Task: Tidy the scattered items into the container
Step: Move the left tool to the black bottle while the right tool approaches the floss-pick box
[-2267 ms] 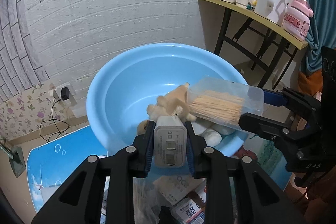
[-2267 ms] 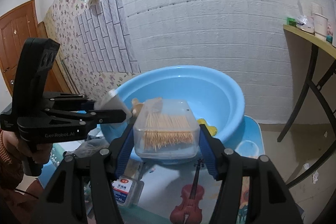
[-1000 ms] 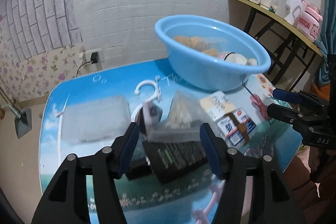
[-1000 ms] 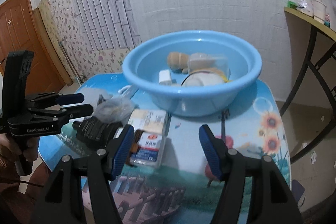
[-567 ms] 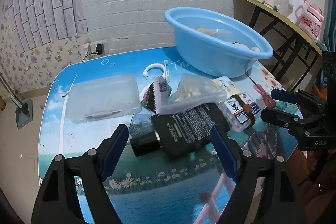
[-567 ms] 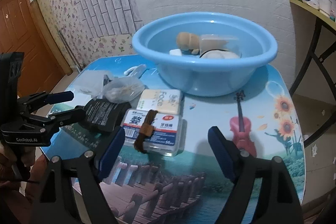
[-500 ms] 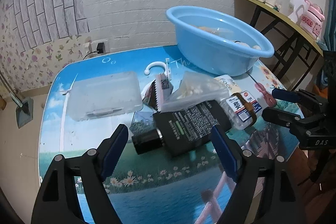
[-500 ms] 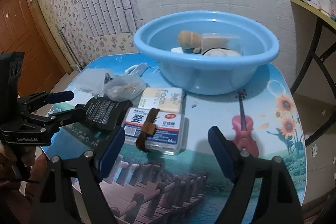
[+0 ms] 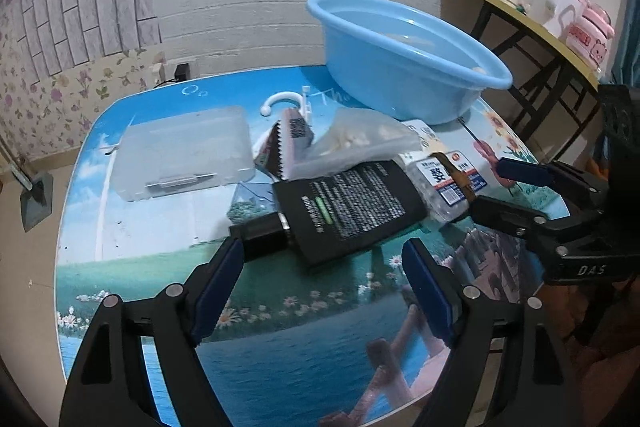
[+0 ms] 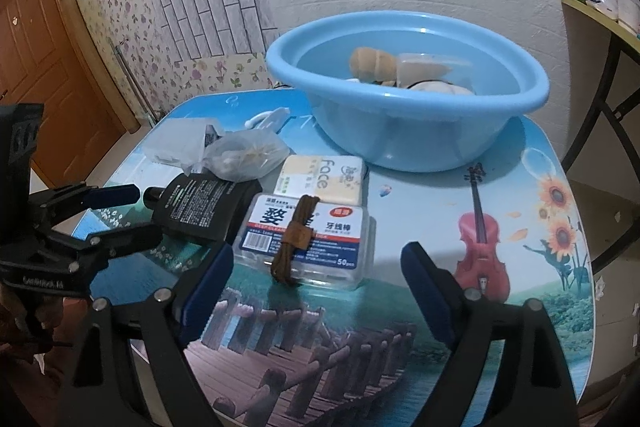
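A light blue basin (image 10: 404, 123) stands at the table's far side and holds a tan toy, a clear box and white items; it also shows in the left wrist view (image 9: 404, 83). My left gripper (image 9: 322, 285) is open and empty just before a black tube (image 9: 344, 207). My right gripper (image 10: 318, 287) is open and empty just before a floss-pick box (image 10: 310, 239) with a brown cord (image 10: 294, 237) across it. A "face" packet (image 10: 324, 181), a clear bag (image 10: 248, 155) and a clear plastic case (image 9: 182, 155) lie nearby.
A white hook (image 9: 286, 103) and a sachet (image 9: 290, 143) lie behind the tube. The picture-printed table (image 10: 500, 227) ends close to both grippers. A side table (image 9: 532, 27) with cups stands at the right, a brown door (image 10: 44, 75) at the left.
Both grippers let go of the charger and the toothpick box in the basin, opened, and drew back and down toward the table's near items.
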Demonstrator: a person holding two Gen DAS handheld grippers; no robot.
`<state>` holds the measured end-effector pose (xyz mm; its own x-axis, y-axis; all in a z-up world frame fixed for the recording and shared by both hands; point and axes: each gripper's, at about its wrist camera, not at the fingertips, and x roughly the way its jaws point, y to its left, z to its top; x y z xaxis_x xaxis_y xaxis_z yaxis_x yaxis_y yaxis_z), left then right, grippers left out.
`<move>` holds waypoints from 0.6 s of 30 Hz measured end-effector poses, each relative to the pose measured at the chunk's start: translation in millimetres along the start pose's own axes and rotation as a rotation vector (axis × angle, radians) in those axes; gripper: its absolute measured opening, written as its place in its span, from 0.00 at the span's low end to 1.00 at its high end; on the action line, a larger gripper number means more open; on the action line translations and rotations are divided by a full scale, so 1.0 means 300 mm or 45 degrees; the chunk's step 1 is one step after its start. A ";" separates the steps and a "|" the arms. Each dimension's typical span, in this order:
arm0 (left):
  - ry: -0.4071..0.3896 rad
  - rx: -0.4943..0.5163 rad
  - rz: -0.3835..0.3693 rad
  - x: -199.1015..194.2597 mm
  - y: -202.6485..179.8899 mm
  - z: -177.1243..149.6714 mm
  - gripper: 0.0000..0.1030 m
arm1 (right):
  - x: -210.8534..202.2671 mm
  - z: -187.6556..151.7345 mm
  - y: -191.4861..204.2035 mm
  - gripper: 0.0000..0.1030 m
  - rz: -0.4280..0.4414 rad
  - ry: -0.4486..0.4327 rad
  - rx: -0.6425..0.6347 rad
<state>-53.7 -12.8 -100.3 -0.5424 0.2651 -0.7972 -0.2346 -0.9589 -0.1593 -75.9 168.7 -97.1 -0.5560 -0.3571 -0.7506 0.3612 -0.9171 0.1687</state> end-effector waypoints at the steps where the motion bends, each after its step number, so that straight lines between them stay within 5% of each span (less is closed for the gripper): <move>1: 0.005 -0.004 -0.006 0.003 -0.003 0.000 0.79 | 0.005 0.000 0.003 0.85 0.001 0.003 -0.004; 18: 0.069 -0.101 0.010 0.037 -0.026 0.018 0.89 | 0.060 -0.007 0.032 0.80 0.004 0.016 -0.080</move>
<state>-62.1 -1.8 -104.8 -0.4993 0.2540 -0.8284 -0.1646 -0.9665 -0.1971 -80.7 153.9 -110.4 -0.5454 -0.3575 -0.7581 0.4095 -0.9028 0.1312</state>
